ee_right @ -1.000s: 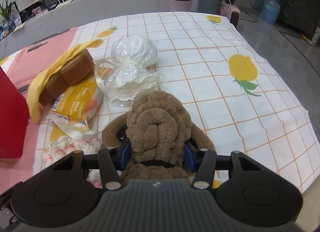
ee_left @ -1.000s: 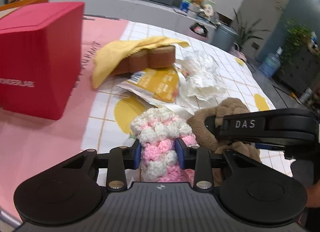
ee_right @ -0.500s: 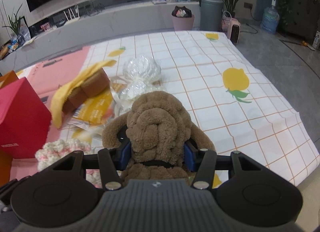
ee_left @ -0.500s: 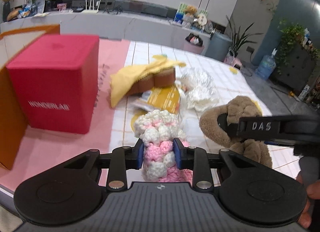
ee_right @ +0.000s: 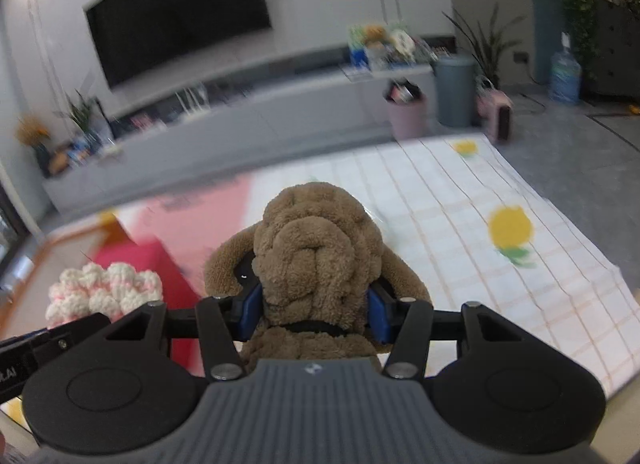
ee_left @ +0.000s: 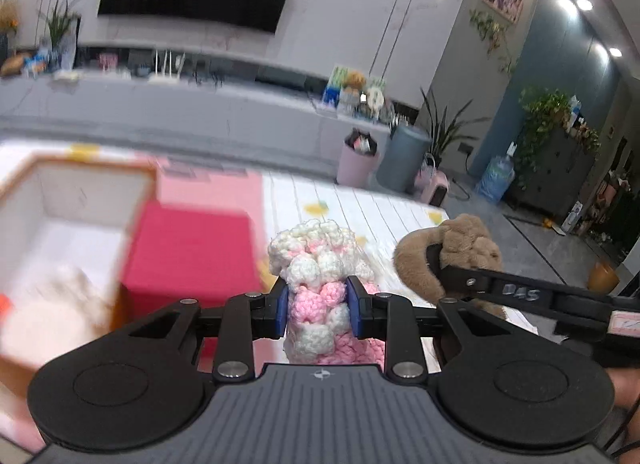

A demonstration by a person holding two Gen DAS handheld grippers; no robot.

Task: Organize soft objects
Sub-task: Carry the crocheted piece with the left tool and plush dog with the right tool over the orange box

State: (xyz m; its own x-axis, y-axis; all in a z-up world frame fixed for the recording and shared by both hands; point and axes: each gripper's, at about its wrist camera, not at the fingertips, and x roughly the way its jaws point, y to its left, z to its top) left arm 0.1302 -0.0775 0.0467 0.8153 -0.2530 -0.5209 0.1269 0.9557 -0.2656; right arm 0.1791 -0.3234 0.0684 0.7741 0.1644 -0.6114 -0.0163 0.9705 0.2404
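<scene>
My left gripper (ee_left: 318,310) is shut on a pink and white crocheted toy (ee_left: 316,264), held up above the table. The same toy (ee_right: 104,290) shows at the left of the right wrist view. My right gripper (ee_right: 316,314) is shut on a brown plush dog (ee_right: 316,248), its blue pads pressing both sides of the body. In the left wrist view the dog (ee_left: 456,248) hangs at the right in the other gripper's fingers. An open orange box (ee_left: 76,200) with a white inside lies low at the left, with pale soft things in it.
A red box (ee_left: 188,252) stands beside the orange box on a pink mat (ee_left: 208,188). The lemon-print tablecloth (ee_right: 480,224) covers the table, its right edge dropping to the grey floor. Bins, plants and a long grey counter stand beyond.
Both grippers have risen with their toys, and the views have tilted up toward the room. The left gripper has swung left, so the open orange box has come into view.
</scene>
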